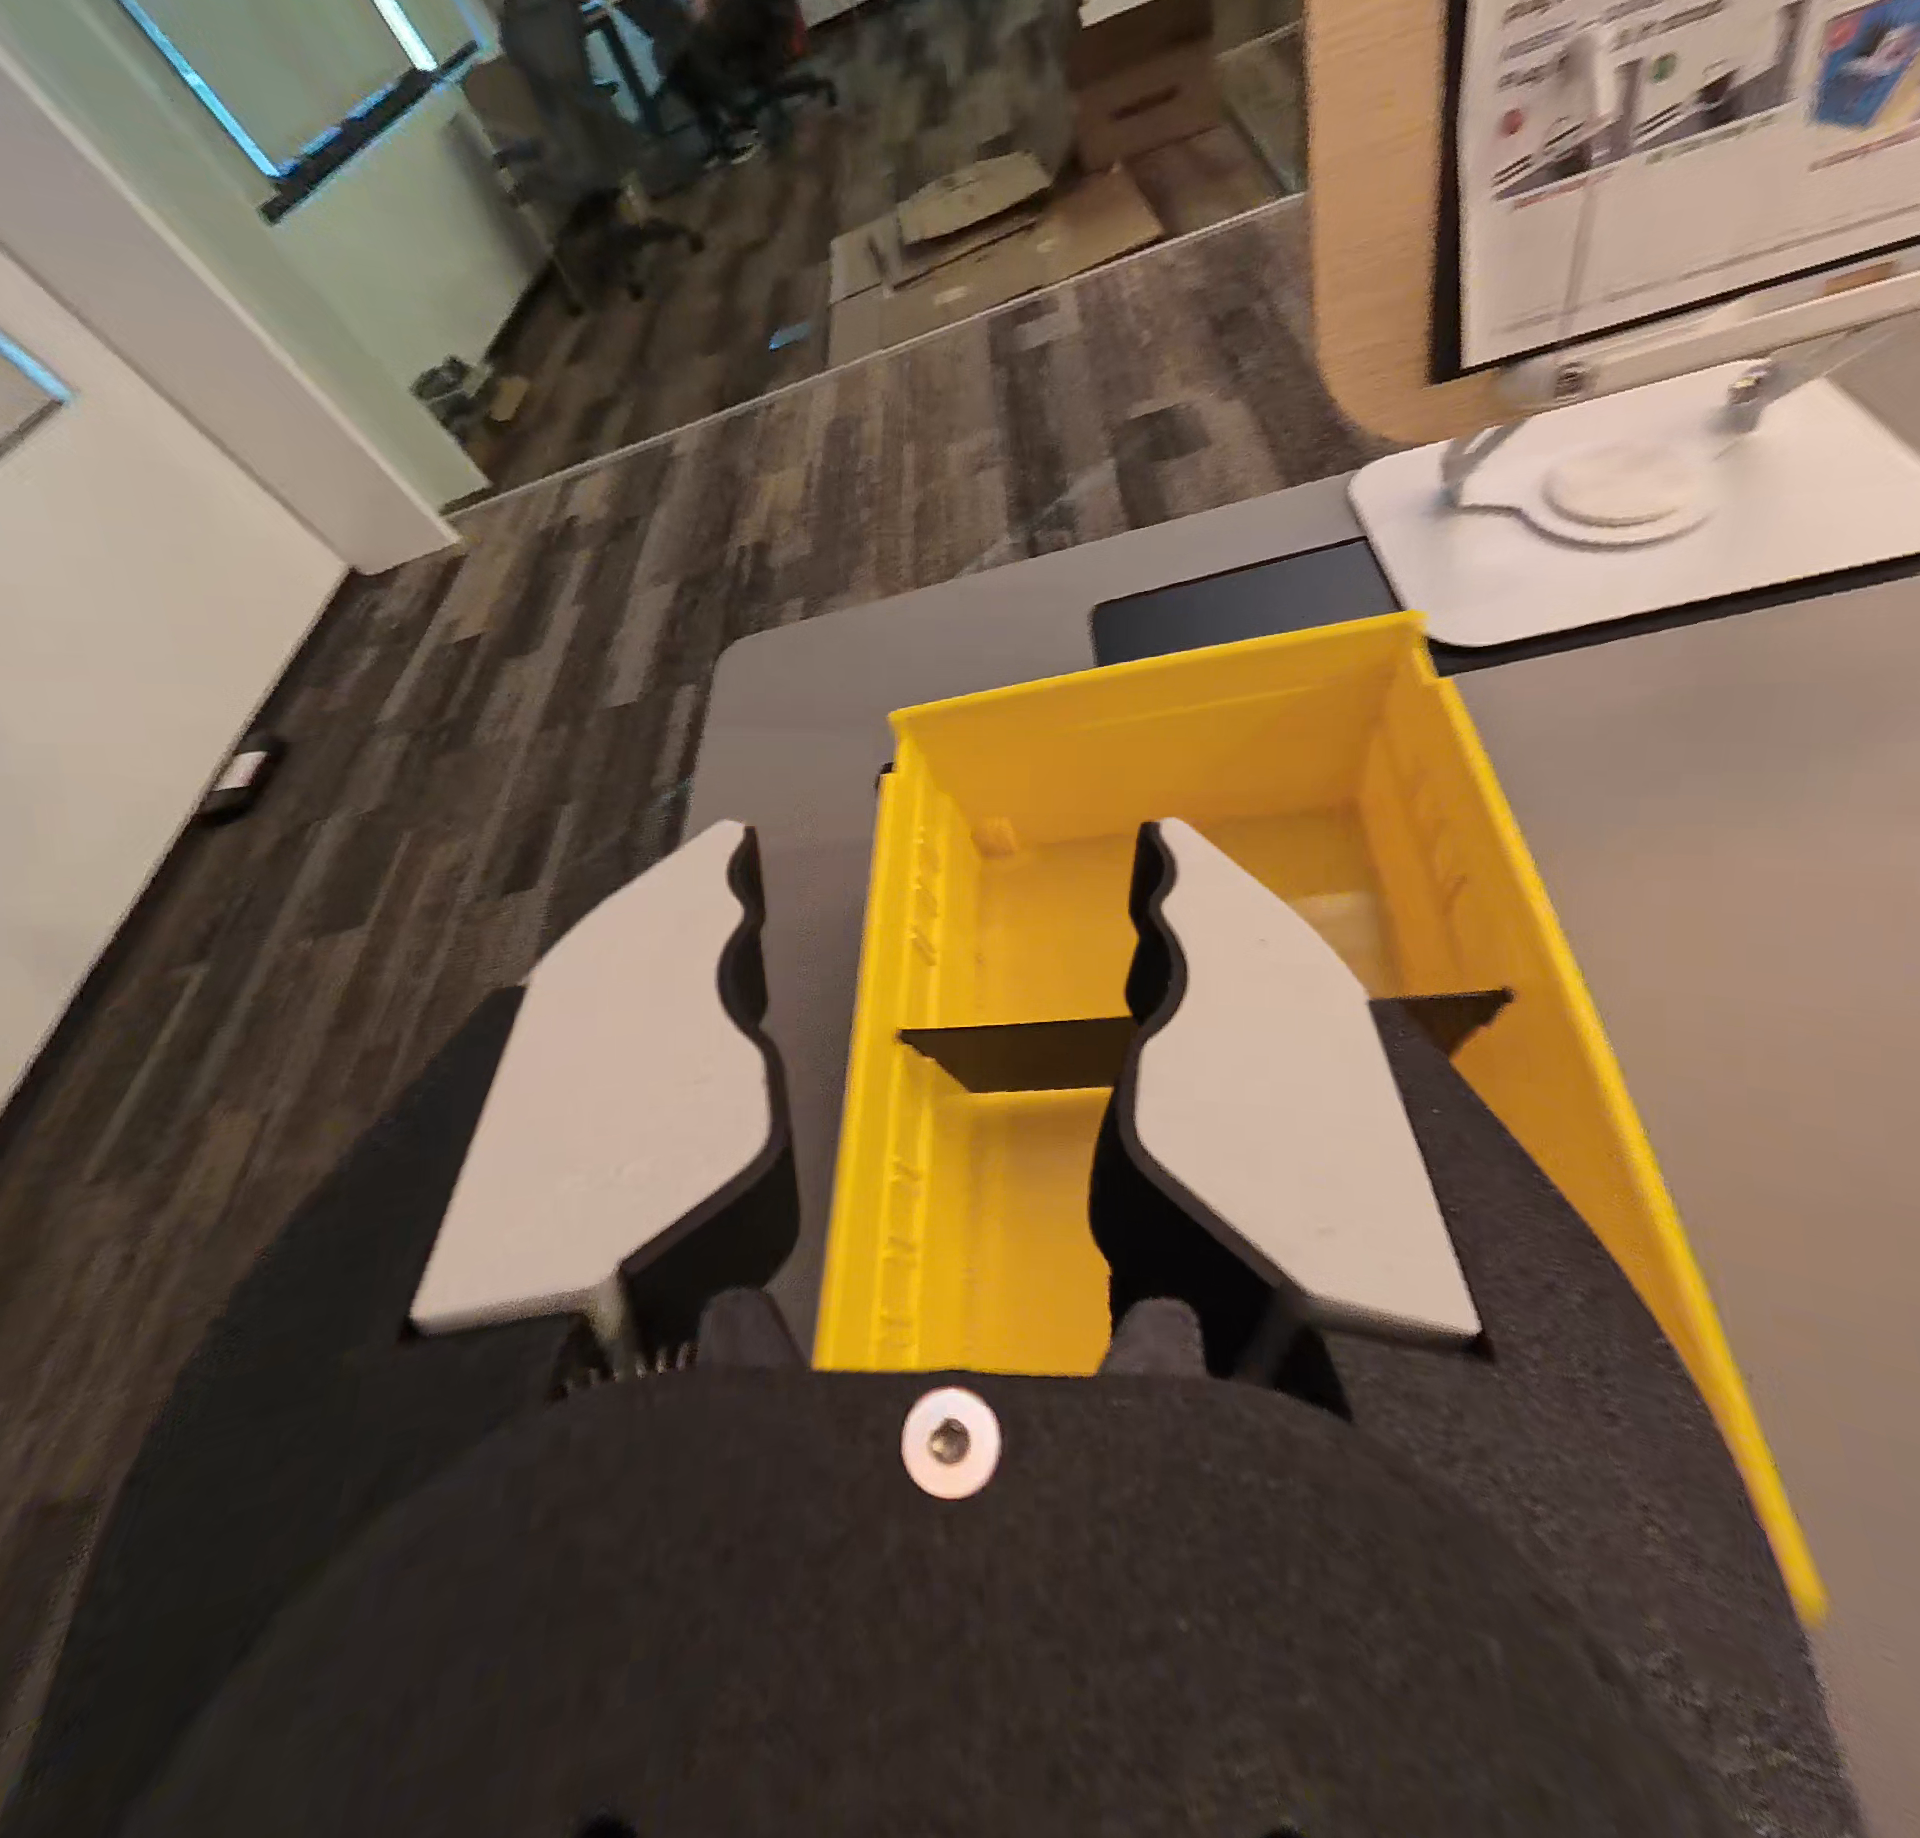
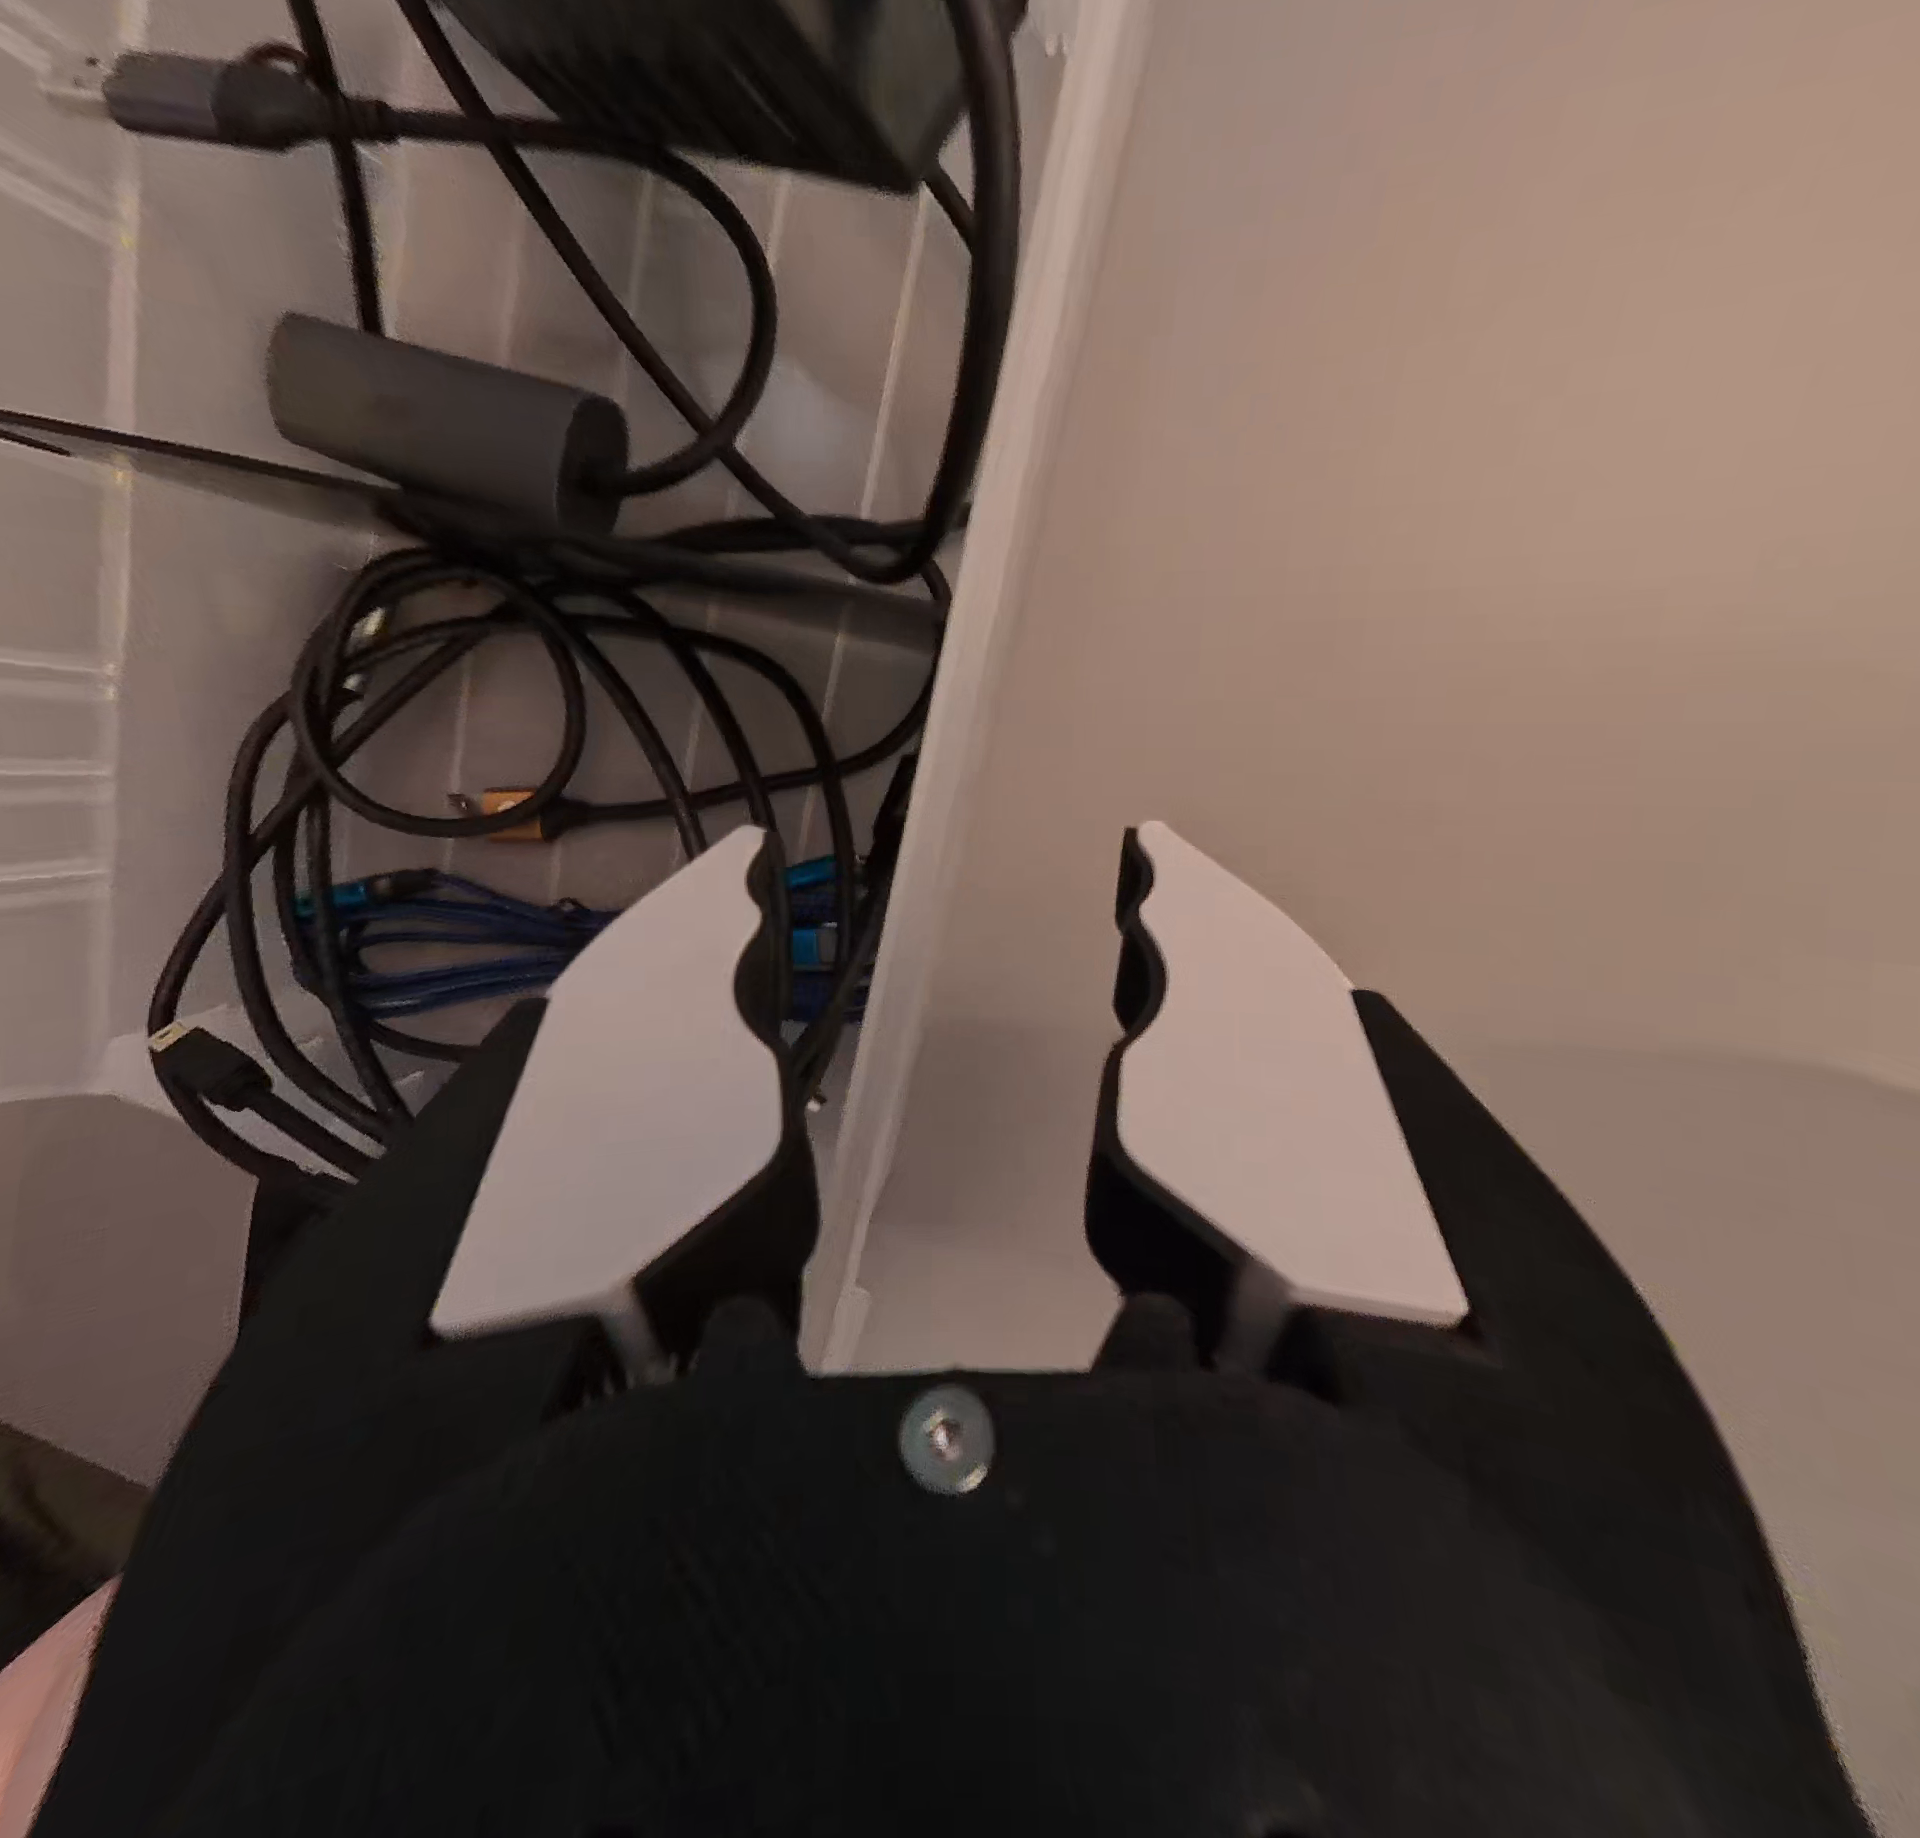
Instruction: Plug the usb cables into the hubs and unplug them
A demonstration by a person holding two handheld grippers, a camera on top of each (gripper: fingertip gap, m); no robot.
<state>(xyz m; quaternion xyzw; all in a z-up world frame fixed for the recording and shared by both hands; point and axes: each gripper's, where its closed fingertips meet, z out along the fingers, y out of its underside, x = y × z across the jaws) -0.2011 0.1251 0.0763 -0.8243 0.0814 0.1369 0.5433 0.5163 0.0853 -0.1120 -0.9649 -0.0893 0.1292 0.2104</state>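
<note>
I'm holding the left gripper (image 1: 940,957) wide and empty over a yellow divided bin (image 1: 1174,749). The right gripper (image 2: 945,957) is gaping wide too, straddling a white bin's wall (image 2: 966,697) — black USB cables (image 2: 582,645), blue cables (image 2: 457,941) and a grey hub (image 2: 436,417) are lying ahead to its left.
</note>
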